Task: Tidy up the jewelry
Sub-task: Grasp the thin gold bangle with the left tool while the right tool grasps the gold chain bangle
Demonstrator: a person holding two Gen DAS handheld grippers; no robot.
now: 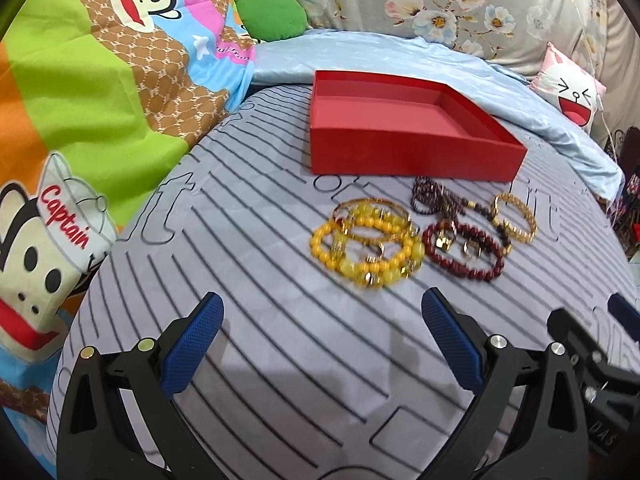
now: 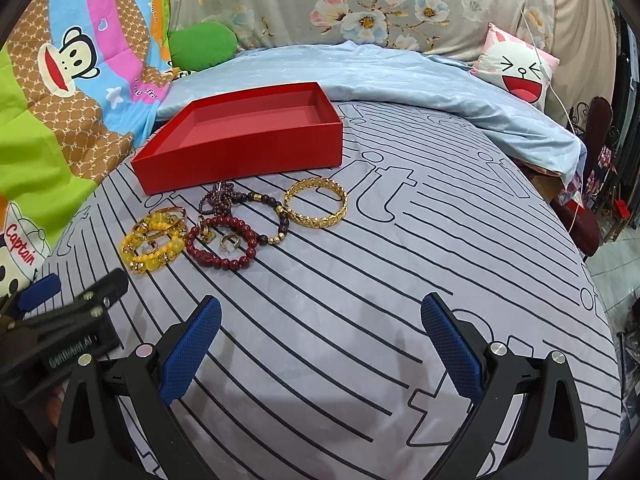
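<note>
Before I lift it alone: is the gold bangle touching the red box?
Apart. The right wrist view shows striped cloth between the gold bangle and the red box.

A bed (image 2: 360,280) is covered by a striped grey sheet, backed by a floral cushion (image 2: 360,4), a cartoon-monkey quilt (image 1: 100,80) and a blue blanket (image 2: 380,76).

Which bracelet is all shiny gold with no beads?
The gold chain bangle, lying alone at the right end of the pile; the others are strung beads.
</note>
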